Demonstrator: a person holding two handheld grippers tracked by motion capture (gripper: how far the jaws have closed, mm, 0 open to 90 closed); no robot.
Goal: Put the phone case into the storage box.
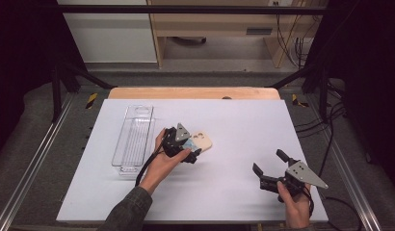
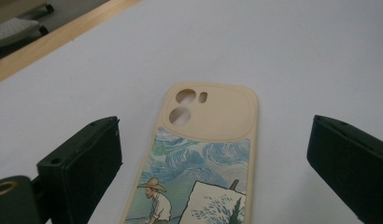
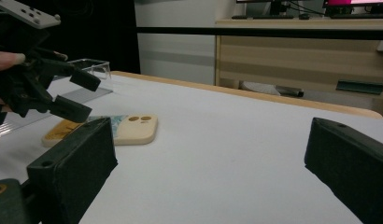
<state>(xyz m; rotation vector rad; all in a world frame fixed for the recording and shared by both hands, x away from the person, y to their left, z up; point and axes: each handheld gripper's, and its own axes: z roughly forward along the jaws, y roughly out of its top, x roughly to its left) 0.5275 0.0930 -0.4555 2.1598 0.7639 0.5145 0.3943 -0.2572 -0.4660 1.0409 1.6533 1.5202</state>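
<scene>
White bench (image 1: 234,120) (wooden far edge, pale cabinet behind) bears a phone case (image 1: 201,141) between the spread left tool (image 1: 191,152); right tool (image 1: 269,167) also spread.

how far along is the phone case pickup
Done: the left gripper is over the phone case, jaws open to either side. In hand: nothing gripped yet; the case lies flat on the table. Left: close and lift. The right gripper waits open, apart.

— What's on that white table (image 1: 234,144)?
— A phone case (image 1: 203,141) lying flat near the middle, and a clear plastic tray (image 1: 133,139) to its left, set lengthwise, well apart.
</scene>
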